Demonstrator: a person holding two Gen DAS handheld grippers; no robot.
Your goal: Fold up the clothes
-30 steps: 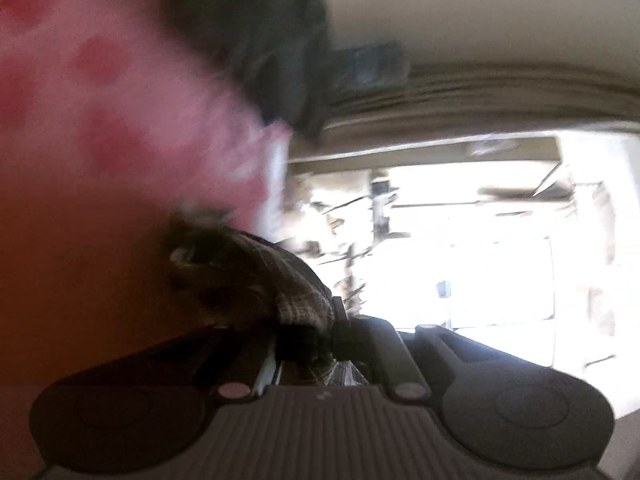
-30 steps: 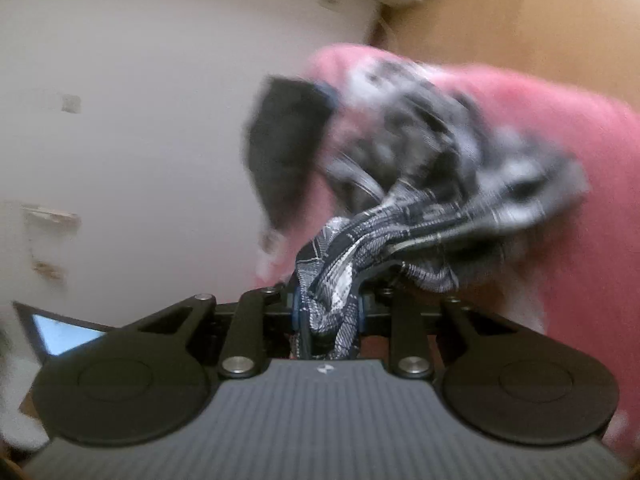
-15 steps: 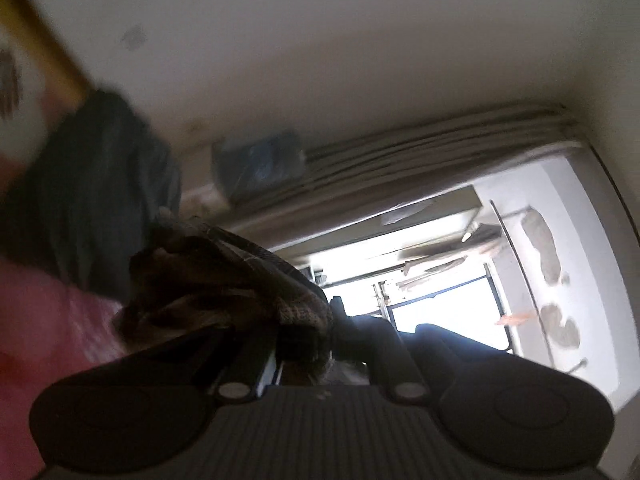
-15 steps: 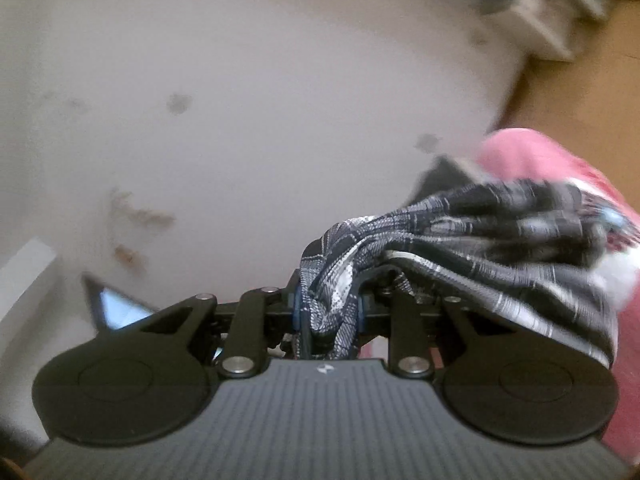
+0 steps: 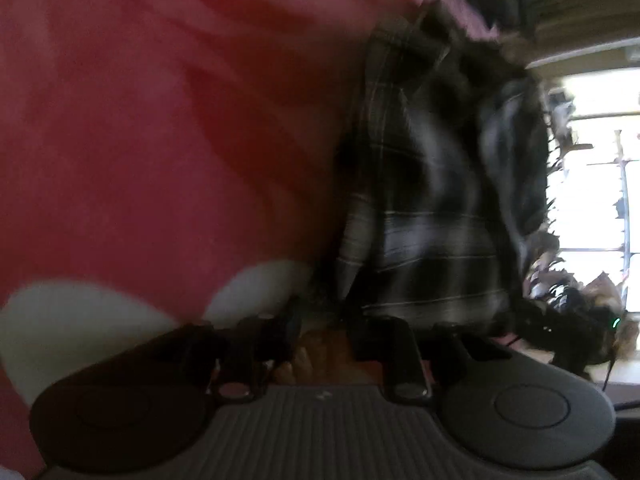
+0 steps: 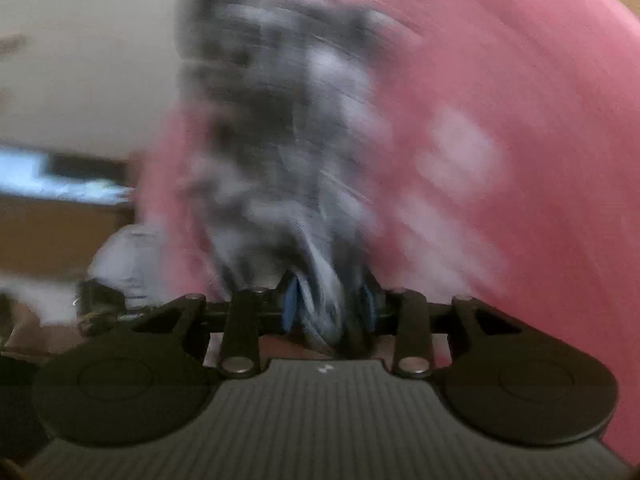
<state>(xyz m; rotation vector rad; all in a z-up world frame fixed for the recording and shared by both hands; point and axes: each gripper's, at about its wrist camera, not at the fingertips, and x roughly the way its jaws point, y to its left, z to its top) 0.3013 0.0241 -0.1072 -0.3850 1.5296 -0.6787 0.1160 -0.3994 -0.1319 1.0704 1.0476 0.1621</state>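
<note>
One plaid garment (image 5: 424, 200) is counted in the left wrist view, lying against one pink spread (image 5: 160, 140). One window (image 5: 596, 200) is seen at the right. In the right wrist view, one screen (image 6: 60, 176) is made out.

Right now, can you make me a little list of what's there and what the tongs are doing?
cloth: dark checked shirt, lying on the blanket
blanket: pink, with white patches
left tongs: opening, nothing clearly between them, shirt just ahead
right tongs: opening, shirt bunched between them
picture: very blurry
fold: not done yet
</note>
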